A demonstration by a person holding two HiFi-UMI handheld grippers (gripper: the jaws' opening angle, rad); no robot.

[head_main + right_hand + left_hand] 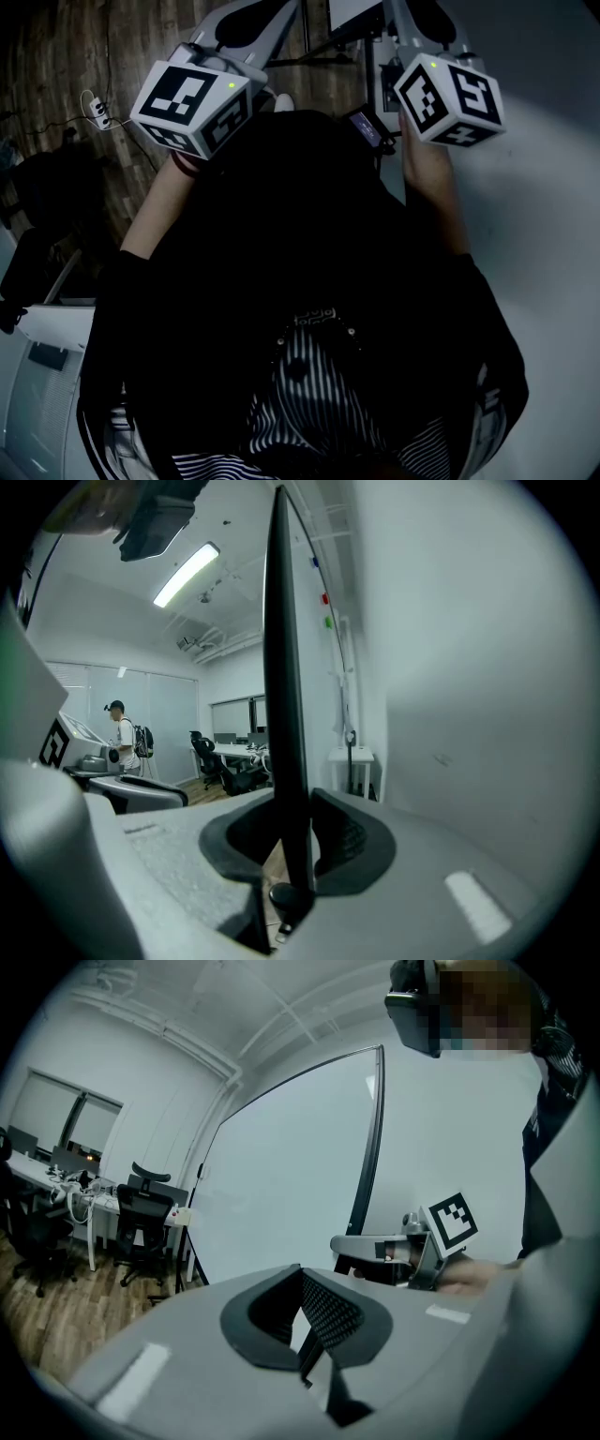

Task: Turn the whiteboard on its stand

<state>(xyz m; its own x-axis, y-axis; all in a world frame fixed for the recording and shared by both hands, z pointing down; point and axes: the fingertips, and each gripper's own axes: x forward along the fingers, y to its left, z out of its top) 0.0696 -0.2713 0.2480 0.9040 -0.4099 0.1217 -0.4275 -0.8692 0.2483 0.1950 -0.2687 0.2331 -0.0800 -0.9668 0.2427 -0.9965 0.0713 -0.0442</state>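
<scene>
My right gripper [289, 846] is clamped on the black edge of the whiteboard [281, 667], which stands upright at my 12 o'clock. My left gripper [302, 1321] is slightly parted and empty, facing the board. The grip is taken; I judge the turn itself is yet to do.

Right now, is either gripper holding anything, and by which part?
The right gripper is clamped on the whiteboard by its dark frame edge. The left gripper holds nothing; its jaws stand slightly apart.
</scene>
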